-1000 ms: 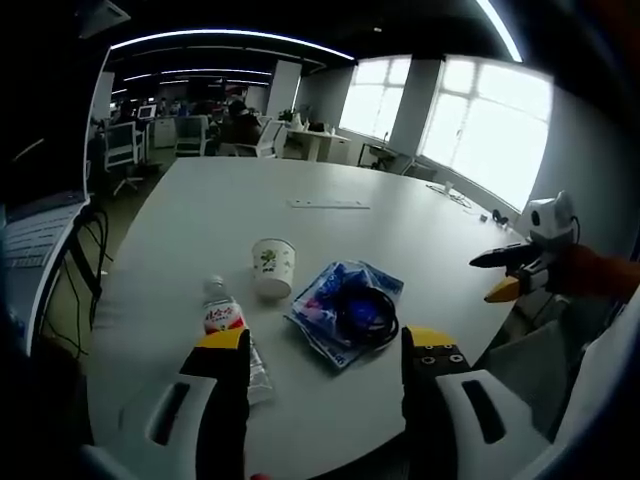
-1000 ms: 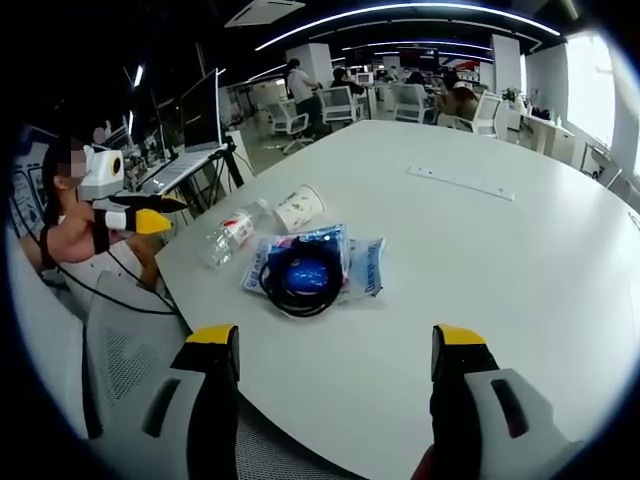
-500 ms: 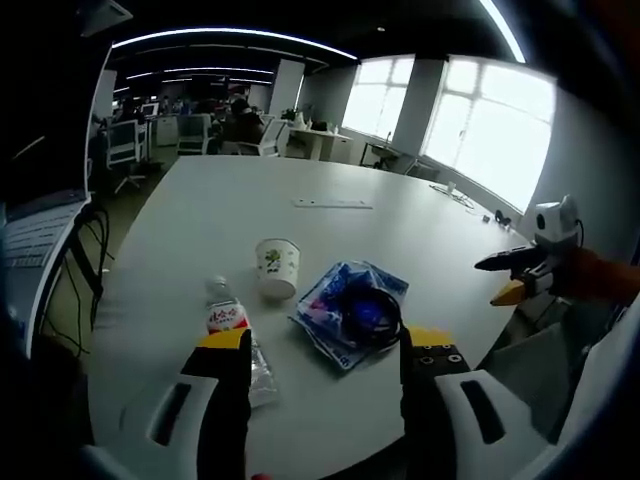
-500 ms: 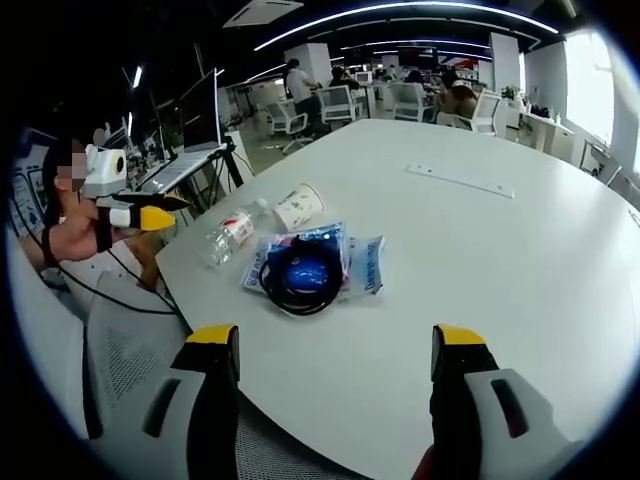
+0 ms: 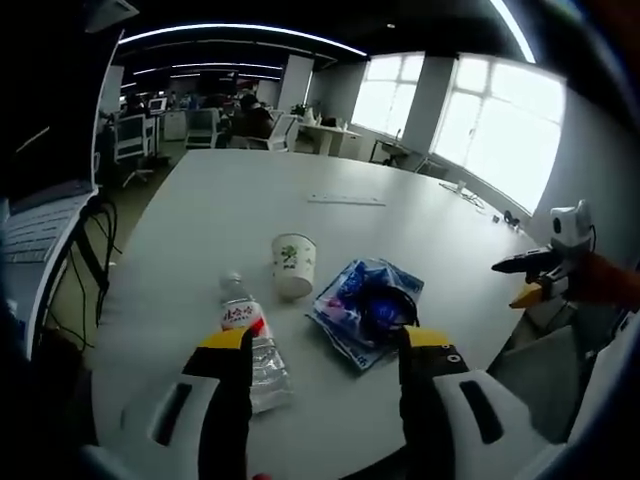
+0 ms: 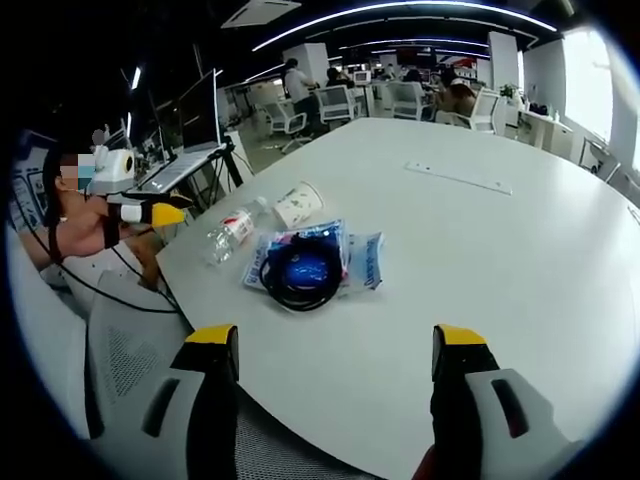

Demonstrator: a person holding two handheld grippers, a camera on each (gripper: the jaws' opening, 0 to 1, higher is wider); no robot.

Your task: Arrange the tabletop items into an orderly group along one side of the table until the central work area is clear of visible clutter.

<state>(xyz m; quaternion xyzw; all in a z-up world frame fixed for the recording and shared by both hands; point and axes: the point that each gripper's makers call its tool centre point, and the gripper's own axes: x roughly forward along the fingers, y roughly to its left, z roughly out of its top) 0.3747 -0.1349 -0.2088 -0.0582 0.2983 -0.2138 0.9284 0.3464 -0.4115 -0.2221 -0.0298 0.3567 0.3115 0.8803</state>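
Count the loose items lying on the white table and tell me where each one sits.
4. A plastic bottle lies near the table's edge; a paper cup stands beside it; a blue packet with a black cable coil on top is next; a flat strip lies far off, mid-table.

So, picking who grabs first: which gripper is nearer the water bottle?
Left. The left gripper hovers right at the water bottle; the right gripper sits farther off, beyond the blue packet.

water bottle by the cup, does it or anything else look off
The water bottle lies on its side on the table instead of standing, beside the upright paper cup. A black coiled cable sits on top of blue plastic packets. Nothing looks spilled or broken.
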